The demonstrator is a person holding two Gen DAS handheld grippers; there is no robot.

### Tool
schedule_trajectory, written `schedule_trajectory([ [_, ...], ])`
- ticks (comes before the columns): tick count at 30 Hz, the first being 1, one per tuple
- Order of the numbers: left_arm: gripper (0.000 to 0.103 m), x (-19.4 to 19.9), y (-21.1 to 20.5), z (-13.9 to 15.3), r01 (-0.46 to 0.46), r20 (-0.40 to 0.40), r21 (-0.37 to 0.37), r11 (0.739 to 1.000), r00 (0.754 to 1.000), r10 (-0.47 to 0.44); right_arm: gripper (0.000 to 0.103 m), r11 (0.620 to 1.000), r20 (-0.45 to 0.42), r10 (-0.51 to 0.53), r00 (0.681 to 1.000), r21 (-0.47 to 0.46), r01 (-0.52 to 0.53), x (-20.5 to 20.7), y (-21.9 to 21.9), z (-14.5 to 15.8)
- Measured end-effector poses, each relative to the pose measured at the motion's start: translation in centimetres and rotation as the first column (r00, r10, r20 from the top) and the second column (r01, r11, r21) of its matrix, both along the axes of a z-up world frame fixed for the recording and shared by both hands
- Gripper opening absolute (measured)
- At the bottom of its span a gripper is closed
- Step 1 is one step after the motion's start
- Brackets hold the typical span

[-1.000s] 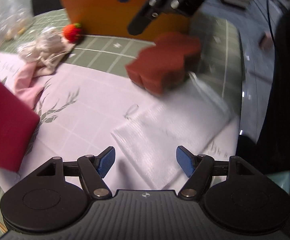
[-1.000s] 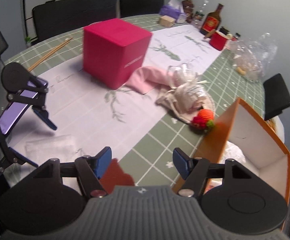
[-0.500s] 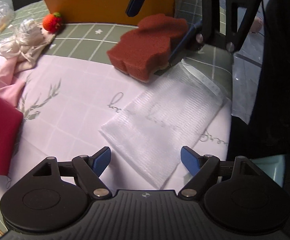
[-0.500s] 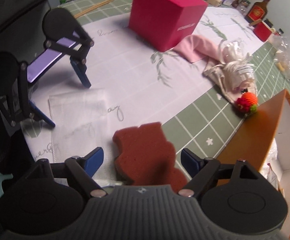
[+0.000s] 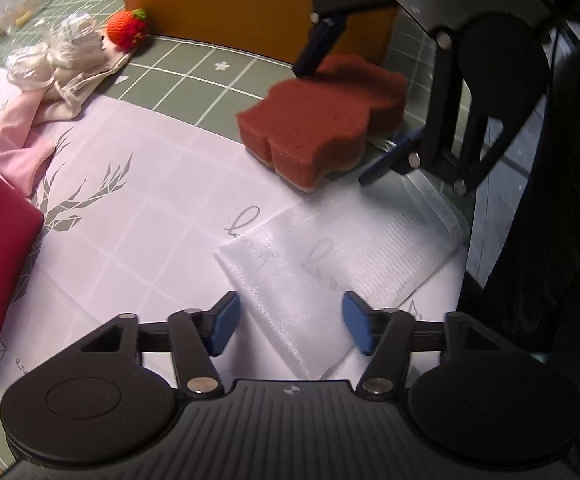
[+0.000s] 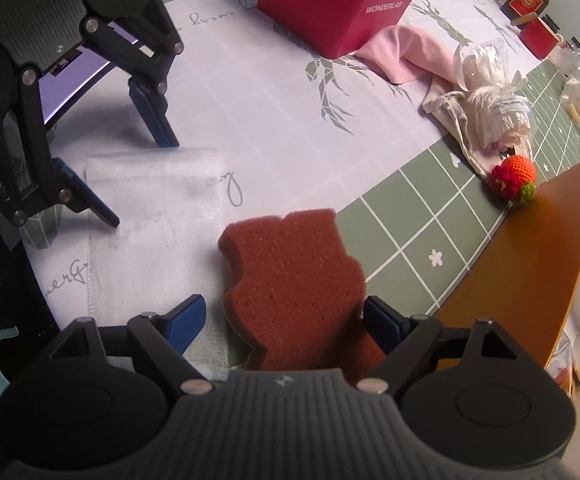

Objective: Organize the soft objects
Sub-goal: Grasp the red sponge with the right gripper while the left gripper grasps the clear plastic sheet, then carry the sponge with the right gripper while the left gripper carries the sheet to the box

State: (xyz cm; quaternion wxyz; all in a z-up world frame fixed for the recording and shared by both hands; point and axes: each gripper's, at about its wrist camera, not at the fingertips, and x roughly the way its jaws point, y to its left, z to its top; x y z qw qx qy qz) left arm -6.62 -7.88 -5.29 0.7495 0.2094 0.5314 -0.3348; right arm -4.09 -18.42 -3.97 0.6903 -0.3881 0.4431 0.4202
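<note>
My right claw [image 6: 280,326] stood wide around the brown sponge [image 6: 294,280], which lay low in the centre of the right wrist view, its near end hidden under my claw's body; whether either pad touched it I could not tell. My left claw [image 5: 290,328] hung wide and empty over the white mesh cloth [image 5: 330,264] at the bottom centre of its view. "WONDERLAB" read clearly on the red box [image 6: 338,0] at the top. Cursive writing on the desk [image 6: 274,120] cover stayed illegible. The knitted strawberry [image 6: 513,179] sat at the right, against the orange bin [image 6: 530,280], beside a pale bundle [image 6: 486,120] whose small label was too blurred to read.
</note>
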Motion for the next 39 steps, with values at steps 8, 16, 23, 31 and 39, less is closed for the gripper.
schedule_trajectory([
  [8, 0.009, 0.3, -0.3, 0.0, -0.049, 0.017, -0.013, 0.999, 0.999, 0.050, 0.084, 1.000, 0.027, -0.020, 0.999, -0.004, 0.020, 0.4, -0.1, -0.4],
  [16, 0.003, 0.6, 0.3, 2.3, -0.107, 0.104, -0.049, 0.993, 0.988, 0.112, 0.081, 0.999, 0.021, -0.033, 0.999, 0.006, 0.032, 0.5, -0.1, -0.3],
  [23, 0.003, 1.5, 2.5, 4.8, -0.213, 0.196, -0.072, 0.974, 0.955, 0.224, 0.077, 0.998, 0.018, -0.050, 0.999, 0.033, 0.050, 0.7, -0.2, 0.2],
  [31, 0.003, 2.3, 4.5, 5.6, -0.291, 0.231, -0.087, 0.953, 0.925, 0.303, 0.073, 0.993, 0.037, -0.090, 0.995, 0.079, 0.087, 1.0, -0.4, 1.3],
  [39, 0.003, 2.3, 5.1, 7.4, -0.317, 0.282, -0.127, 0.940, 0.897, 0.340, 0.073, 0.984, 0.054, -0.124, 0.991, 0.131, 0.116, 1.5, -0.8, 2.6],
])
